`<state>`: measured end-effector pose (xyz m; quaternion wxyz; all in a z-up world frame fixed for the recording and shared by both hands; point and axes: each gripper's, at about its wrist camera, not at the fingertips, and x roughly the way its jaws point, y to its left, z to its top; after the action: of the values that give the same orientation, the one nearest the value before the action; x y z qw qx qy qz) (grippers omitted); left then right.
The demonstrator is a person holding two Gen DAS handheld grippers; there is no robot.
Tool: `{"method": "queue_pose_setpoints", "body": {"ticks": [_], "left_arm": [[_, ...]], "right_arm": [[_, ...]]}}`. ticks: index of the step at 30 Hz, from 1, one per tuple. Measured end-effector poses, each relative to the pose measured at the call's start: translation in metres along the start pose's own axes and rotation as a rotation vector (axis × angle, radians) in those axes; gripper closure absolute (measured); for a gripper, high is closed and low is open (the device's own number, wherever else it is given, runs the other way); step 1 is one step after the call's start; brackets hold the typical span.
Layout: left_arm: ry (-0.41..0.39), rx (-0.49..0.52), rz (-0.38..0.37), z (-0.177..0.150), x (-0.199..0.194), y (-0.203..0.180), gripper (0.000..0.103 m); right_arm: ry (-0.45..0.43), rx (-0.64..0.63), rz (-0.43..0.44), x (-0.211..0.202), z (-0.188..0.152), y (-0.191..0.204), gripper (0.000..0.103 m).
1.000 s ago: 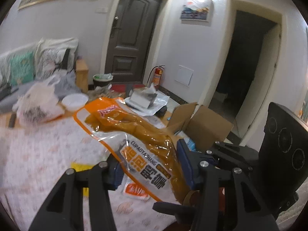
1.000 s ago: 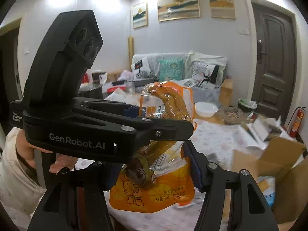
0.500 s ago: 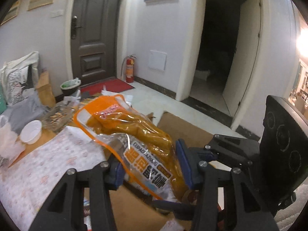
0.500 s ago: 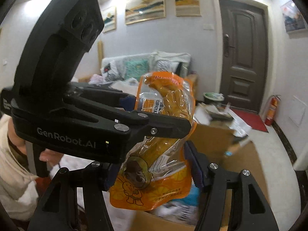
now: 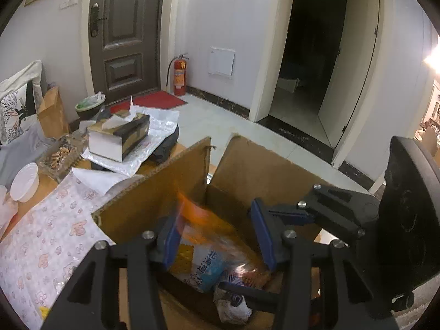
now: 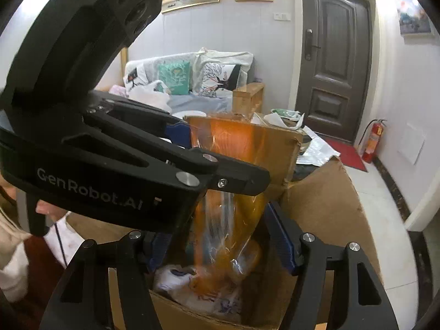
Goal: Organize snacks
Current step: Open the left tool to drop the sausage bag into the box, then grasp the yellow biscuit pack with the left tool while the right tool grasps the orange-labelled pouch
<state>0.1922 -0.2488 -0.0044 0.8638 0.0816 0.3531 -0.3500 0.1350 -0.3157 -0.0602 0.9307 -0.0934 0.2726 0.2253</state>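
The orange snack bag [image 6: 233,192] is motion-blurred, dropping between both grippers into the open cardboard box [image 6: 324,209]. In the left wrist view it shows as an orange streak [image 5: 200,214] inside the box [image 5: 154,200], above other packets, one of them blue and white [image 5: 205,266]. My left gripper [image 5: 216,238] hangs open over the box, its jaws apart and off the bag. My right gripper [image 6: 222,236] is open too, with the bag sliding down between its pads. The left gripper's body [image 6: 110,148] crosses the right wrist view.
A tissue box [image 5: 118,134] sits on white mailers past the box flap. A white bowl [image 5: 24,178] and a tray of snacks [image 5: 59,155] lie on the patterned tablecloth [image 5: 46,236]. A sofa with cushions [image 6: 192,79] stands behind. A fire extinguisher [image 5: 180,75] stands by the door.
Both grippers have swung over the cardboard box and opened. The orange bag, held by both before, has been let go and is falling into the box.
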Motion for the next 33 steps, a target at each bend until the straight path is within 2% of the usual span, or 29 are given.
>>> {"method": "queue_pose_setpoints", "body": {"ticks": [4, 8, 10, 14, 19, 25, 33], "left_arm": [[-0.005, 0.008, 0.0, -0.001, -0.005, 0.001, 0.055], [-0.007, 0.012, 0.02, -0.005, -0.009, 0.003, 0.042], [-0.01, 0.01, 0.035, -0.007, -0.014, 0.006, 0.039], [-0.037, -0.015, 0.058, -0.014, -0.033, 0.015, 0.031], [-0.07, -0.047, 0.118, -0.031, -0.073, 0.032, 0.03], [-0.103, -0.097, 0.2, -0.065, -0.127, 0.057, 0.029], [-0.159, -0.191, 0.316, -0.125, -0.198, 0.103, 0.024]], "right_arm": [[0.023, -0.007, -0.009, -0.004, -0.003, 0.007, 0.041], [0.029, 0.0, -0.009, -0.001, -0.003, 0.004, 0.041], [0.028, 0.007, -0.009, -0.003, -0.002, 0.004, 0.041], [0.018, 0.012, 0.002, -0.006, 0.004, 0.006, 0.041], [-0.002, 0.007, 0.031, -0.011, 0.011, 0.023, 0.041], [-0.039, -0.007, 0.084, -0.018, 0.026, 0.059, 0.041], [-0.063, -0.065, 0.197, -0.017, 0.047, 0.14, 0.041]]}}
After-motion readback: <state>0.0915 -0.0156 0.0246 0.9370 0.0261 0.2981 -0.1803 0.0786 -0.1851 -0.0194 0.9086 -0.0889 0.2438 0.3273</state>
